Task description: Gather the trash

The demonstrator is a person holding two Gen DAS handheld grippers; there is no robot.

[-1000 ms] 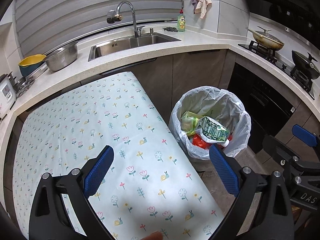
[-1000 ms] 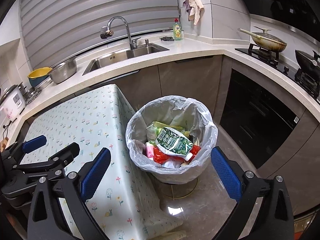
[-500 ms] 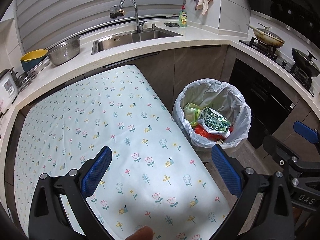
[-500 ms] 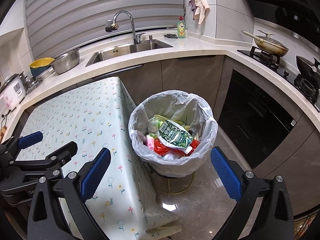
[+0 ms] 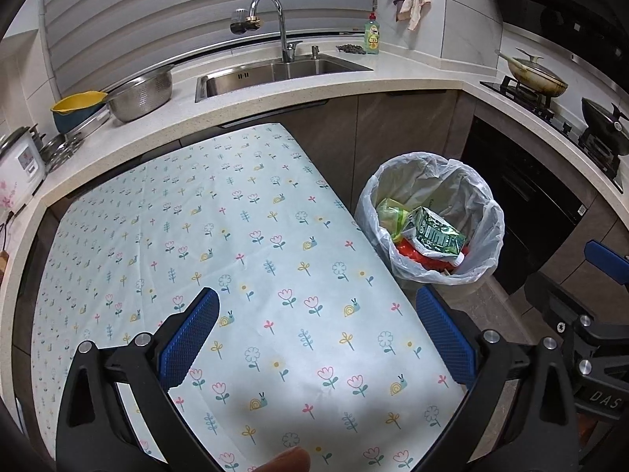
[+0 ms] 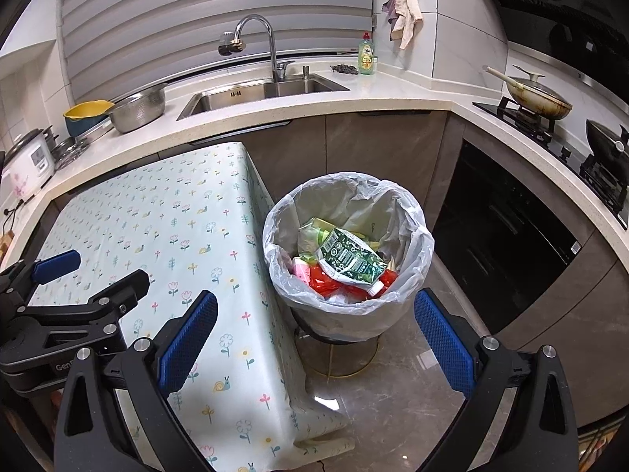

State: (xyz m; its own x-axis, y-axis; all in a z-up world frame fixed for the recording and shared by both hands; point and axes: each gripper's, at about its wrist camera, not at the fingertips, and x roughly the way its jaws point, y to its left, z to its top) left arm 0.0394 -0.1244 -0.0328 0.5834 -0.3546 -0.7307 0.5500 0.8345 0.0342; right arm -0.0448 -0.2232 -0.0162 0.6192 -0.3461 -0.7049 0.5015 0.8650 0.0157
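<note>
A bin lined with a clear bag (image 6: 412, 236) stands on the floor right of the table; it also shows in the left wrist view (image 5: 491, 212). Inside lie a green packet (image 6: 348, 257), red wrappers (image 6: 324, 281) and other trash. My left gripper (image 5: 316, 334) is open and empty above the flowered tablecloth (image 5: 220, 236). My right gripper (image 6: 314, 334) is open and empty, above the floor in front of the bin. No trash shows on the table.
Behind the table runs a counter with a sink (image 5: 275, 72), a steel colander (image 5: 141, 92), a yellow bowl (image 5: 74, 108) and a rice cooker (image 5: 17, 161). A stove with pans (image 6: 534, 96) and a dark oven front (image 6: 503, 236) are at the right.
Both grippers have pulled back and up from the bin, which now looks smaller and farther. More of the tablecloth shows under the left gripper. Both stay open.
</note>
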